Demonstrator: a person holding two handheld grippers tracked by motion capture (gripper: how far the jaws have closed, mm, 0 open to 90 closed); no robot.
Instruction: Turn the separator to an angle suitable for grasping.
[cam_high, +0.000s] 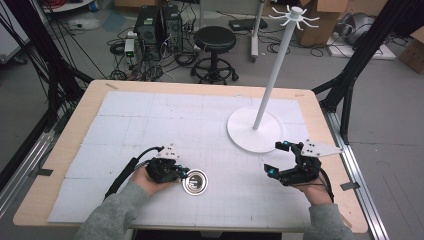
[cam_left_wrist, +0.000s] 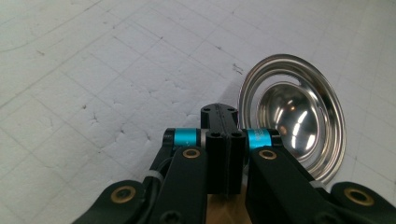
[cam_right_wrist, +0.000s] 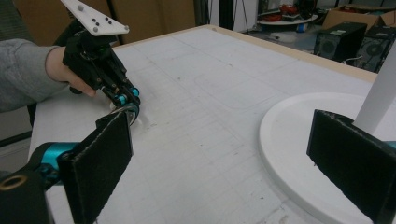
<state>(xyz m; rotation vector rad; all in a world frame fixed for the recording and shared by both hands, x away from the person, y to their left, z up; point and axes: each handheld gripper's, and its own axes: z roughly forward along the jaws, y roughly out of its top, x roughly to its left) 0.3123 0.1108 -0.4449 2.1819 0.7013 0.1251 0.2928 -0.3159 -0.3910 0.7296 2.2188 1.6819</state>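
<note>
1. We hold the left tool (cam_high: 183, 174) low over the worktop (cam_high: 60, 150), its jaws pressed together with nothing between them; in the left gripper view the two black jaws meet flat against each other.
2. A small shiny metal bowl (cam_high: 195, 181) lies on the white gridded mat (cam_high: 165, 120) right at the tip of the left tool, on the side toward the right tool. In the left gripper view the bowl (cam_left_wrist: 299, 116) sits just to the right of the closed jaw tips, its rim running close behind them; we cannot tell whether the tips touch the rim.
3. The bowl lies open side up, and its polished inside reflects light.
4. We hold the right tool (cam_high: 275, 157) well apart from the bowl, with its jaws spread wide and nothing between them. In the right gripper view its two padded jaws stand far apart at the left and right edges.
5. Just ahead of the right tool lies the round white base (cam_high: 252, 130) of a stand, with a white pole (cam_high: 275, 75) rising from it to a crown of hooks (cam_high: 295, 17). In the right gripper view the base (cam_right_wrist: 289, 135) lies between the open jaws, farther off.
6. In the right gripper view, the left tool (cam_right_wrist: 126, 100) is across the mat, held by a hand (cam_right_wrist: 60, 70) in a grey sleeve (cam_right_wrist: 21, 70).
</note>
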